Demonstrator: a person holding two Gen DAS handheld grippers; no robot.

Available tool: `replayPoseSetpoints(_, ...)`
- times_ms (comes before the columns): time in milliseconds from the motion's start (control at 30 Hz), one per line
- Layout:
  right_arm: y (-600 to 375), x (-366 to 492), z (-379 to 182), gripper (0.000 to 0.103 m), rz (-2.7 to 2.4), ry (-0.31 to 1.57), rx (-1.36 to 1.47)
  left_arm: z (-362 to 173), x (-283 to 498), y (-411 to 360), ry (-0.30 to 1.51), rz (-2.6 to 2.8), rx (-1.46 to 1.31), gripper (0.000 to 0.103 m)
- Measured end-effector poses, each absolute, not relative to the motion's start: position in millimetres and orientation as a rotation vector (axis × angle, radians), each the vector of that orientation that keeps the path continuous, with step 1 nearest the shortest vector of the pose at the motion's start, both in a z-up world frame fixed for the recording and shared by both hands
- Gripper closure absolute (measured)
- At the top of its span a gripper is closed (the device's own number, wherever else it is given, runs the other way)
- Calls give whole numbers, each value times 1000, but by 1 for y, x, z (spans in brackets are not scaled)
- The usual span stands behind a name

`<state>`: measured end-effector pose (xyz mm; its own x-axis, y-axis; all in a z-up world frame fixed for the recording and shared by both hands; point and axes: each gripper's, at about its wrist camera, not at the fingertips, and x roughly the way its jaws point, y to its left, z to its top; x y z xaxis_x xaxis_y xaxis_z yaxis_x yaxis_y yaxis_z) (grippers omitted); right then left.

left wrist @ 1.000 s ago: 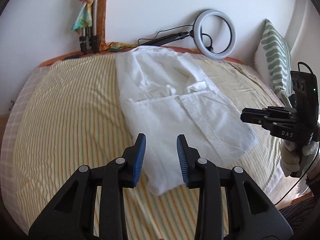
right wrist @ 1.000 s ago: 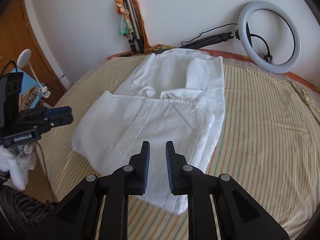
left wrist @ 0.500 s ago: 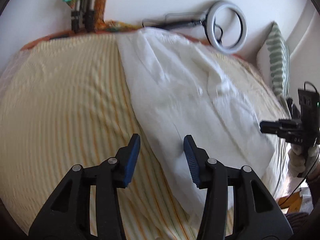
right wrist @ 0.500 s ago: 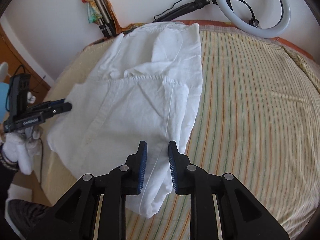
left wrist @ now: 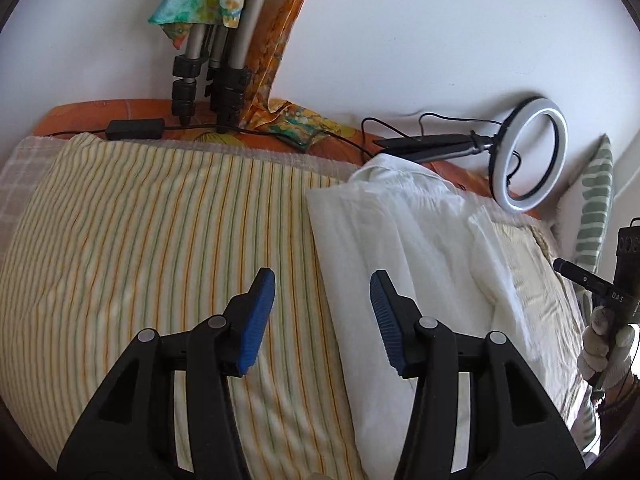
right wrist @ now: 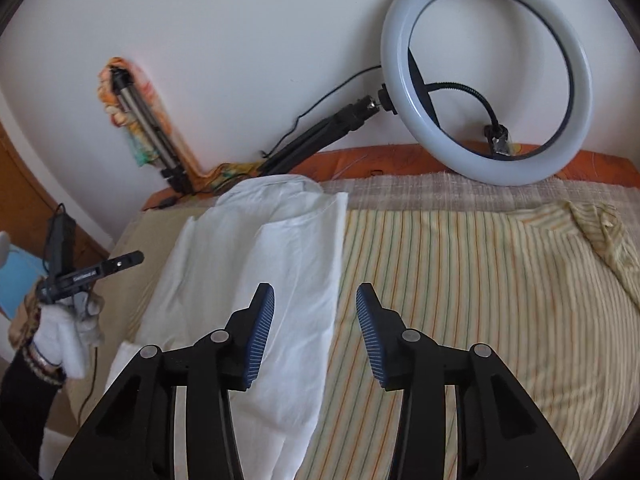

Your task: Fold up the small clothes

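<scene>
White shirt near hem cut off below both spread, empty grippers, left and right.

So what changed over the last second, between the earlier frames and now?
Both grippers moved forward along the white folded shirt and opened wider: the left gripper straddles its left edge, the right gripper its right edge. Neither grips anything. The shirt stayed lying folded on the striped bedsheet; ring light unmoved.

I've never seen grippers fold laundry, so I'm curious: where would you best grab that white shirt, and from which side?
Probably the white shirt's long side edges: left gripper and right gripper each straddle one, jaws open. The cloth lies flat, so a thin edge pinches easiest.
</scene>
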<state>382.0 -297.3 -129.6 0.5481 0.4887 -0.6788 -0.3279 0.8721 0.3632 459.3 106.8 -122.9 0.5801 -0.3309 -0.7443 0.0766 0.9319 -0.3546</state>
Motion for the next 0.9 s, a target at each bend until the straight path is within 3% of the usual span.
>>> replayPoseSetpoints(367, -259, 461, -168, 56, 454, 910, 166, -151, 506, 74, 983, -246, -232, 48)
replayPoseSetpoints(500, -250, 476, -182, 57, 433, 933, 147, -153, 512, 61, 956, -222, -172, 42)
replayPoseSetpoints(533, -248, 477, -184, 58, 431, 931, 150, -153, 514, 57, 954, -219, -165, 42)
replayPoseSetpoints(567, -247, 477, -183, 72, 429, 913, 147, -153, 516, 55, 952, -218, -159, 42)
replayPoseSetpoints(600, -244, 478, -184, 101, 448, 919, 143, -153, 517, 53, 950, -218, -152, 42)
replayPoseSetpoints(733, -245, 480, -183, 103, 425, 907, 96, -152, 517, 52, 944, -238, -154, 52)
replayPoseSetpoints(900, -268, 488, -190, 103, 427, 889, 209, -151, 517, 84, 940, -273, -353, 52)
